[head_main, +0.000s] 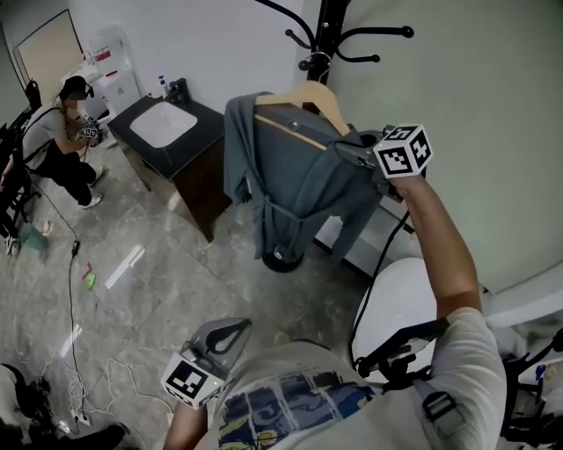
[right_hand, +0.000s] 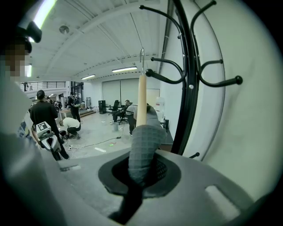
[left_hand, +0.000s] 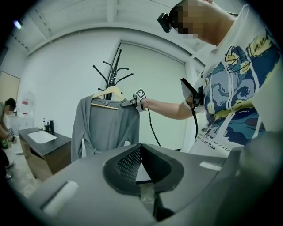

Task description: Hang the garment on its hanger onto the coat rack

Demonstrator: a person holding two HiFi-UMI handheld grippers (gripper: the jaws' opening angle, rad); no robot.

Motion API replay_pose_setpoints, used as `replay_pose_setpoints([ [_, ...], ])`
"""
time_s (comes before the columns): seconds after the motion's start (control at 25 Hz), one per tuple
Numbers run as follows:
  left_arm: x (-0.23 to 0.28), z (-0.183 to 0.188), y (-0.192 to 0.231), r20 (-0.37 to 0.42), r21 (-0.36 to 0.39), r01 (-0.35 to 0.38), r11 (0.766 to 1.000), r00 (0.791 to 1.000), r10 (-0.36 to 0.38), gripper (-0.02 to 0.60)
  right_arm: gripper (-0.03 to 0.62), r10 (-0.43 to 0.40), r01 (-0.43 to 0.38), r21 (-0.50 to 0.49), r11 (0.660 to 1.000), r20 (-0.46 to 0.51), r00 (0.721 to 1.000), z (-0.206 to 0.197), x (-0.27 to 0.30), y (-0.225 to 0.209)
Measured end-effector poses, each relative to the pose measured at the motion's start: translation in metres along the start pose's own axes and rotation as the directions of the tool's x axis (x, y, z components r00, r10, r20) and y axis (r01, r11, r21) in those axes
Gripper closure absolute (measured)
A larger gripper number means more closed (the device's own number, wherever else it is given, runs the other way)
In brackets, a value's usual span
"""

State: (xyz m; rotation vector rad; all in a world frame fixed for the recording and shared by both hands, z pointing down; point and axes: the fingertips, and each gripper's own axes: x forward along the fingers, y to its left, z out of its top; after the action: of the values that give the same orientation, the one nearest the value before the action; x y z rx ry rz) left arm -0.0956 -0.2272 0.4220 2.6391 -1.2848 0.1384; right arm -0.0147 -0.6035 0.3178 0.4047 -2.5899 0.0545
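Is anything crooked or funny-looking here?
Yes: the wooden hanger tilts. The right gripper pinches one end of it through the grey garment, so the garment droops unevenly beside the coat rack.

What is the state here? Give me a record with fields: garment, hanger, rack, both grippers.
Garment: grey knitted cardigan, draped on light wooden hanger
Rack: black metal coat rack; hanger hook near an arm, resting or not unclear
Right gripper: shut on cardigan's shoulder
Left gripper: low, tips together, empty
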Motion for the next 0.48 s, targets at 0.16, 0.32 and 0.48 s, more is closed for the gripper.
replay_pose_setpoints([
  [0.16,0.014,0.005,0.012,-0.01,-0.017,-0.048,0.999,0.999,0.048,0.578,0.585,0.003,-0.002,0.003,1.0,-0.022,1.0,-0.006,0.024,-0.034],
  [0.32,0.022,0.007,0.02,-0.02,-0.03,-0.088,0.996,0.996,0.087,0.578,0.585,0.01,-0.01,0.008,1.0,-0.037,0.999,-0.017,0.042,-0.054],
  [0.48,0.029,0.004,0.02,-0.037,-0.044,-0.097,0.994,0.995,0.095,0.578,0.585,0.014,-0.014,0.006,1.0,-0.051,0.999,-0.026,0.055,-0.061],
])
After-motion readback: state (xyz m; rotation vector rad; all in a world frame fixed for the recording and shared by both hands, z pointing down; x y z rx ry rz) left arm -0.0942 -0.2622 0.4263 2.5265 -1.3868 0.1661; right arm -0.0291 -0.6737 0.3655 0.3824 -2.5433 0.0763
